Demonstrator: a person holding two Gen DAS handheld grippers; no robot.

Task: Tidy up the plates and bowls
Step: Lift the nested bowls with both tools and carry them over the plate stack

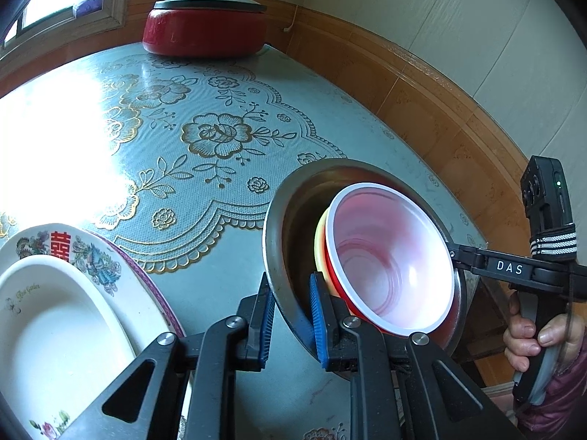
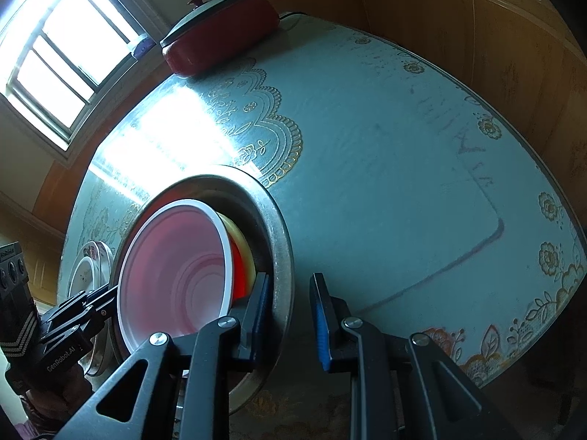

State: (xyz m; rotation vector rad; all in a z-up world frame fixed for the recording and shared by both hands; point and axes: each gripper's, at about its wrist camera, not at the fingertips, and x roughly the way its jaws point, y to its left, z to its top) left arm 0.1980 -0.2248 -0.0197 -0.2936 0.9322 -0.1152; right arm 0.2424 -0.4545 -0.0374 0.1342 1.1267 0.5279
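On the blue floral table (image 1: 227, 242), a steel basin (image 1: 282, 220) nesting a yellow bowl (image 1: 318, 245) and a red bowl (image 1: 392, 256) sits near the right edge, stacked plates (image 1: 121, 286) to its left. The left gripper (image 1: 291, 315) and right gripper (image 2: 288, 315) are each clamped on the basin's rim at opposite sides. Judging by that, the stack is about to be carried; the next move needs a level, matched lift.

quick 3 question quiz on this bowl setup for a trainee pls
1. True or false: both hand-held grippers clamp the rim of the steel bowl.
2. Which bowl sits innermost in the stack? A) yellow bowl B) red bowl C) steel bowl
3. What stands at the far end of the table?

Key:
1. True: left hand-held gripper on one side, right hand-held gripper on the opposite side.
2. B
3. A lidded red pot.
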